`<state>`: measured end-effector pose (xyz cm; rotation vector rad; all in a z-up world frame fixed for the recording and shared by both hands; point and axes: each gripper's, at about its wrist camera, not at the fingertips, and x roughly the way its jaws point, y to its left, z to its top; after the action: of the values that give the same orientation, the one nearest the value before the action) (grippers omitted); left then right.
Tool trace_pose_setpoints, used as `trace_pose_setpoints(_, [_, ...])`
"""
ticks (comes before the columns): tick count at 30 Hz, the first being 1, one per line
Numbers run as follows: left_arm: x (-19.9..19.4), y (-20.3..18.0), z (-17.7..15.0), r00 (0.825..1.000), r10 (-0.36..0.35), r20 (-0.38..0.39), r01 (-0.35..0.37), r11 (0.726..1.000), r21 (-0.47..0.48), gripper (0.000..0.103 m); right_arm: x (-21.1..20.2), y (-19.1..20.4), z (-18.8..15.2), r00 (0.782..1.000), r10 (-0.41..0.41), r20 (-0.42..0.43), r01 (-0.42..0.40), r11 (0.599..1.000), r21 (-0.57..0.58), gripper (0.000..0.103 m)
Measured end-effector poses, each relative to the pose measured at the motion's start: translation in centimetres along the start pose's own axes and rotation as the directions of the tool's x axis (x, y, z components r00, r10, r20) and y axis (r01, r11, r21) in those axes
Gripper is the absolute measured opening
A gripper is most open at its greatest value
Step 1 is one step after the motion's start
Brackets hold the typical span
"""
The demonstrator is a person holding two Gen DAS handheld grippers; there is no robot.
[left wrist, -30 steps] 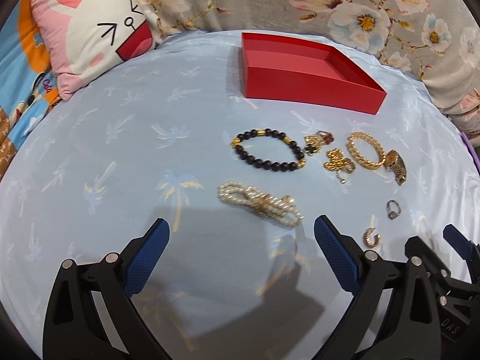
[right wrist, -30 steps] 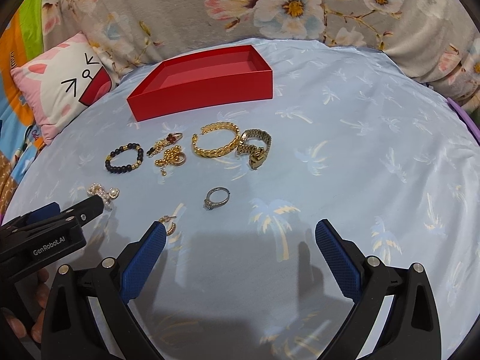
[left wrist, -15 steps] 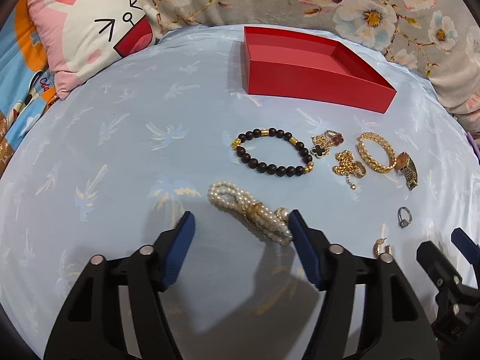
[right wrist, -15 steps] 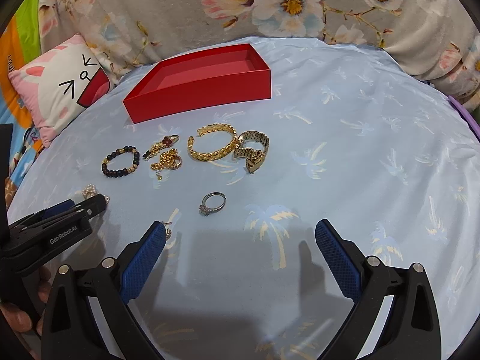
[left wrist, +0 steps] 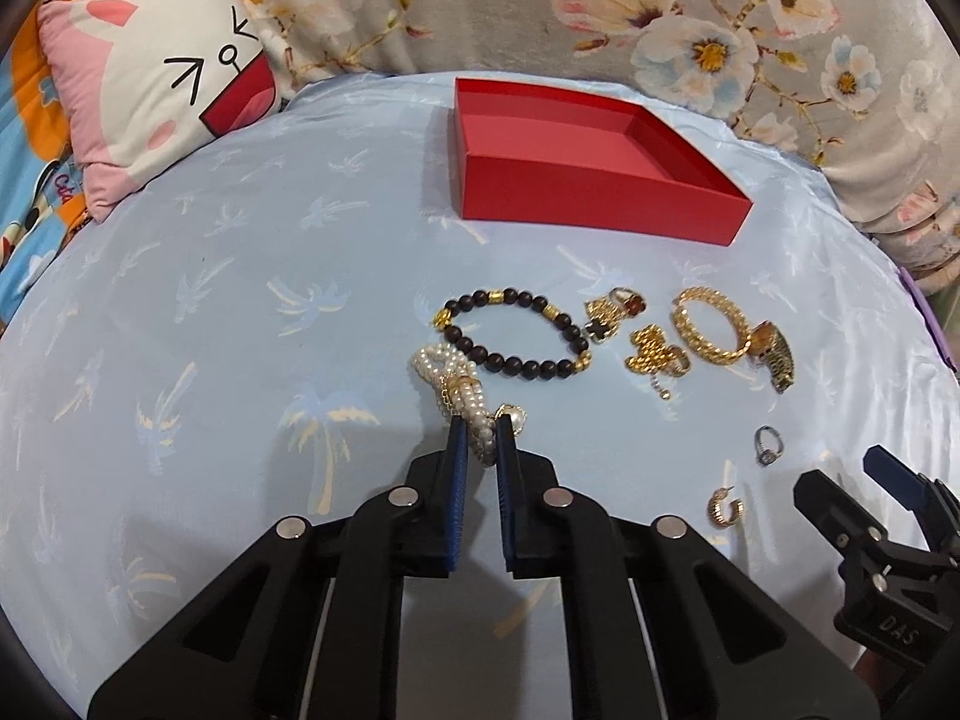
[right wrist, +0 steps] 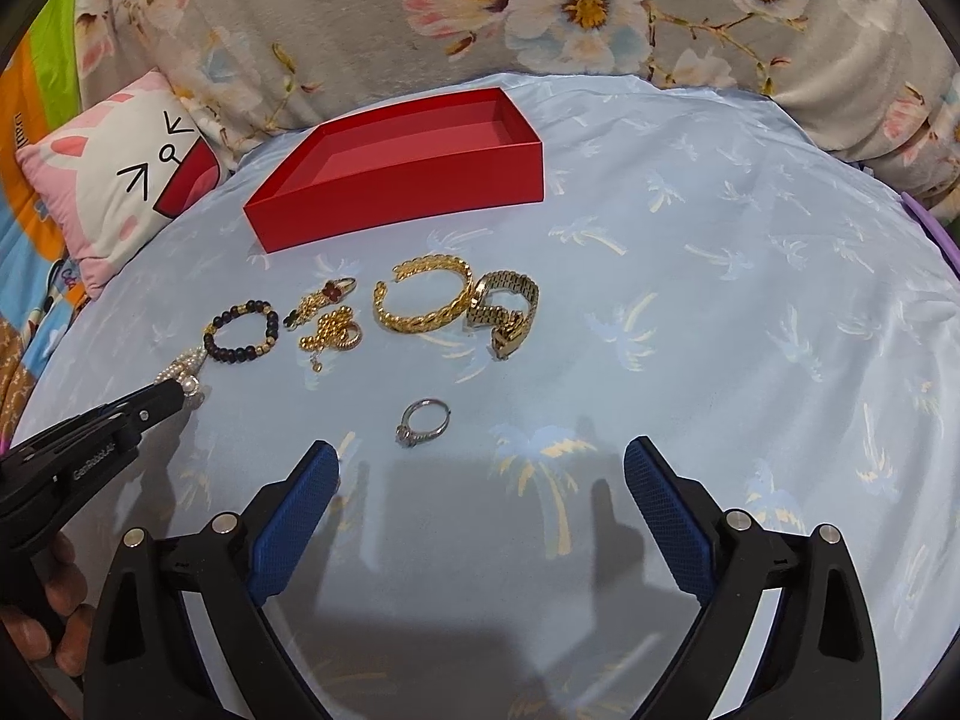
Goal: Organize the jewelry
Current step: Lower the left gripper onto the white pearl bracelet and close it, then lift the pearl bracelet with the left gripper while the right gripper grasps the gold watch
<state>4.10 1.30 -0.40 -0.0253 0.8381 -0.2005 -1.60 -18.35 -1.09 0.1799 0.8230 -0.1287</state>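
My left gripper [left wrist: 478, 438] is shut on the near end of a white pearl bracelet [left wrist: 456, 387] that lies on the light blue cloth. It also shows in the right wrist view [right wrist: 180, 373], held by the left gripper [right wrist: 174, 396]. Behind it lie a dark bead bracelet [left wrist: 510, 330], small gold pieces [left wrist: 651, 351], a gold bangle [left wrist: 708, 324] and a gold watch [left wrist: 777, 354]. A silver ring [right wrist: 423, 423] lies just ahead of my open, empty right gripper [right wrist: 480, 474]. A gold earring [left wrist: 723, 507] lies by the right gripper [left wrist: 864, 480]. The empty red box [left wrist: 588, 162] stands at the back.
A pink cartoon pillow [left wrist: 162, 96] lies at the back left. A floral blanket [right wrist: 540, 12] runs along the back edge. A purple rim [right wrist: 936, 234] shows at the far right.
My left gripper has moved forward and closed its jaws on the pearl bracelet, dragging it up toward the bead bracelet. The right gripper has edged forward toward the ring and stays open.
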Motion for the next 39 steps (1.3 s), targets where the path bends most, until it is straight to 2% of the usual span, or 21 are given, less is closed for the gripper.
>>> trace_pose_setpoints(9, [-1.5,-0.5,1.4,0.999,-0.043,0.034,0.043,0.999,0.006,0.009,2.1,-1.2,3.8,0.999,0.041,-0.009,-0.041,0.997,0.070,0.078])
trace_pose_setpoints(18, [-1.1,-0.4,1.7,0.999,-0.035,0.023,0.035,0.999,0.001,0.009,4.0,-0.9,5.7,0.997,0.075,-0.023,-0.073,0.994,0.085,0.047])
trace_pose_setpoints(23, [-0.8,-0.2,1.7,0.999,-0.040,0.014,0.040,0.999,-0.002,0.009,5.0,-0.4,6.2,0.996,0.079,-0.038,-0.076,0.995,0.065,0.022])
trace_pose_setpoints(28, [-0.6,-0.3,1.7,0.999,-0.037,0.011,0.037,0.999,-0.002,0.009,5.7,-0.5,6.4,0.997,0.060,-0.038,-0.058,0.997,0.058,0.016])
trace_pose_setpoints(35, [0.0,-0.5,1.6,0.999,-0.040,0.000,0.040,0.999,-0.001,0.009,6.5,-0.7,6.5,0.996,0.068,-0.055,-0.065,0.996,0.065,0.016])
trace_pose_setpoints(36, [0.0,-0.5,1.6,0.999,-0.040,0.001,0.040,0.999,-0.001,0.009,6.5,-0.7,6.5,0.996,0.072,-0.052,-0.068,0.996,0.064,0.014])
trace_pose_setpoints(37, [0.0,-0.5,1.6,0.999,-0.041,0.000,0.041,0.999,-0.001,0.009,6.5,-0.7,6.4,0.996,0.072,-0.050,-0.069,0.996,0.064,0.007])
trace_pose_setpoints(39, [0.0,-0.5,1.6,0.999,-0.042,0.000,0.042,0.999,-0.002,0.009,6.3,-0.9,6.3,0.996,0.081,-0.045,-0.078,0.994,0.070,0.005])
